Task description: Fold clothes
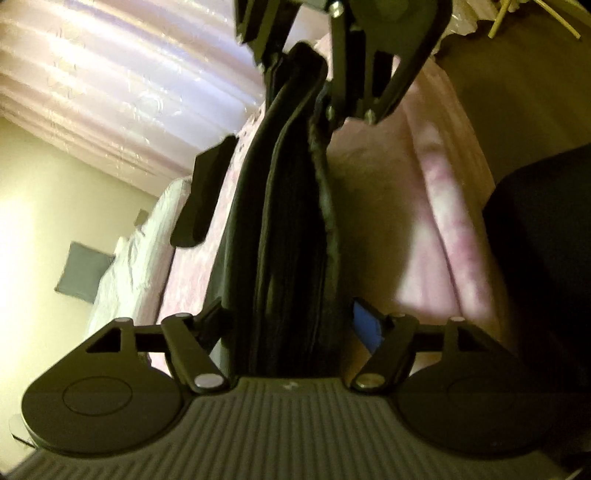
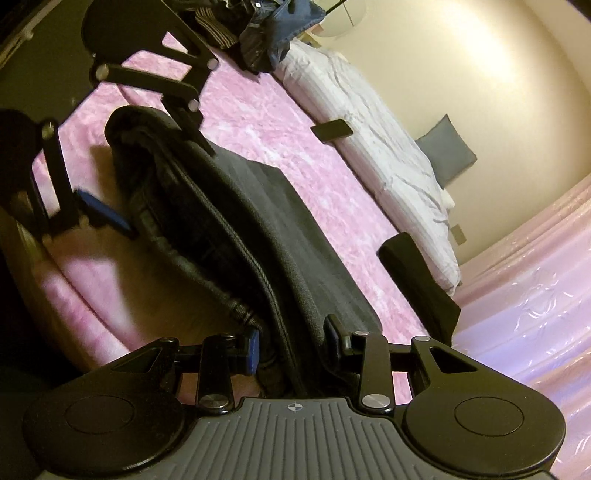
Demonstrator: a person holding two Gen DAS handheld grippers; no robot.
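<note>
Above the pink bed (image 2: pixel 295 155), both grippers pinched dark pants (image 2: pixel 207 206): left gripper (image 1: pixel 291 328) at one end, right gripper (image 2: pixel 291 339) at the other. Pants hung bunched lengthwise. More clothes (image 2: pixel 266 33) lay piled on the bed's far side, unfolded.

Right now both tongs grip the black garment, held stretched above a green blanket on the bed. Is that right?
Not quite. The blanket is pink, not green, as the right wrist view shows. The rest holds: left tongs and right tongs both grip the black garment above it.
</note>
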